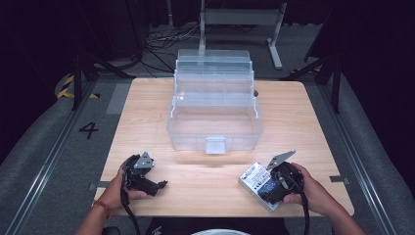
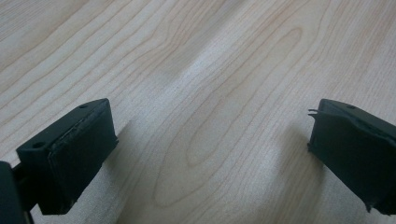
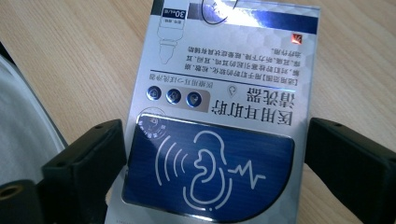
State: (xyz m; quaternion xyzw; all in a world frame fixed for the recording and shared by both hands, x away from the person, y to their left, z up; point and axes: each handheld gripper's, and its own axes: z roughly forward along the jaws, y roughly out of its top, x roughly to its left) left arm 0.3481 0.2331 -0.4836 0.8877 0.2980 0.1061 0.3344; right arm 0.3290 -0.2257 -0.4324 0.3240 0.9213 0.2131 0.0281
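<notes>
Two grippers are out: the left gripper (image 1: 161, 184) sits idle with jaws wide apart over bare wood, the right gripper (image 3: 215, 163) straddles the box (image 3: 219, 116) near the tabletop's front right corner, pads not pressing yet. Should be squeezed squarely on the long sides, then lifted toward the bin (image 1: 215, 125).

A clear plastic storage box with its tiered lid trays folded back (image 1: 214, 105) stands on the light wooden table (image 1: 147, 112), at the middle of its far half. Near the table's front edge at the right lies a flat silver and blue printed carton (image 1: 254, 178), flat on the wood and between the jaws of the right gripper (image 1: 274, 188), whose pads flank its two long sides. The left gripper (image 1: 156, 186) rests at the front left, well apart from carton and box, with bare table between its jaws.
</notes>
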